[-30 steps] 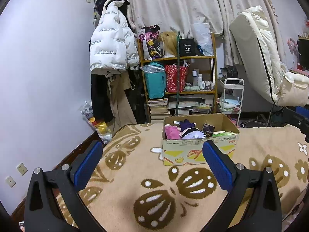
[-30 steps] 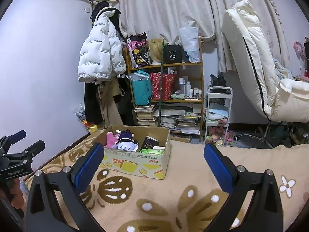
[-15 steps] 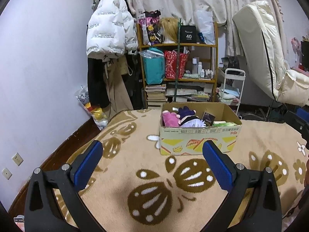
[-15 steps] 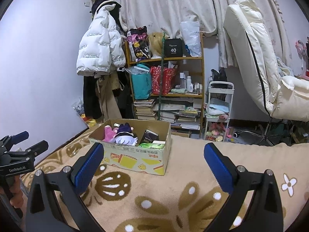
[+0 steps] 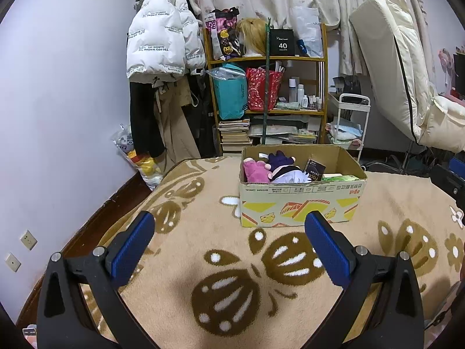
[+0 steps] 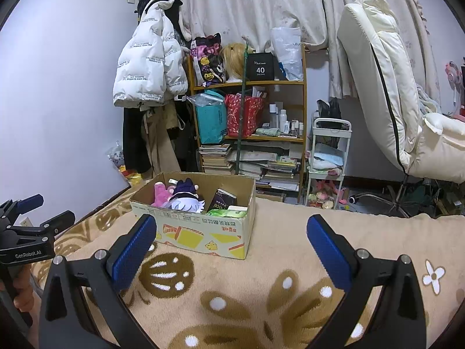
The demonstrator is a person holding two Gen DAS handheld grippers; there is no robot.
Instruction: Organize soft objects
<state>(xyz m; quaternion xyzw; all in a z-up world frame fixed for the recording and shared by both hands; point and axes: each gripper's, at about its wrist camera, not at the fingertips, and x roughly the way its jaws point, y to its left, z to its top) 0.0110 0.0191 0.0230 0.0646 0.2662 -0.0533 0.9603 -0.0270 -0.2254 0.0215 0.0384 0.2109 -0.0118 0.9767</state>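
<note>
We are holding the left gripper [image 5: 229, 242] and right gripper [image 6: 231, 244] wide apart, both gripping nothing, over the patterned blanket [image 5: 232, 264]. "GenRobot.AI" is showing on the left tool. Ahead of both, the cardboard box [image 5: 300, 206] is holding a pink plush [image 5: 255, 171] and a purple-haired doll [image 5: 283, 168]. Beyond, we are reading "40" on a black box [image 5: 282, 46].

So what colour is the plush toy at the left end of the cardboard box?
Pink. The plush toy lies in the cardboard box, clearest in the left wrist view.
</note>
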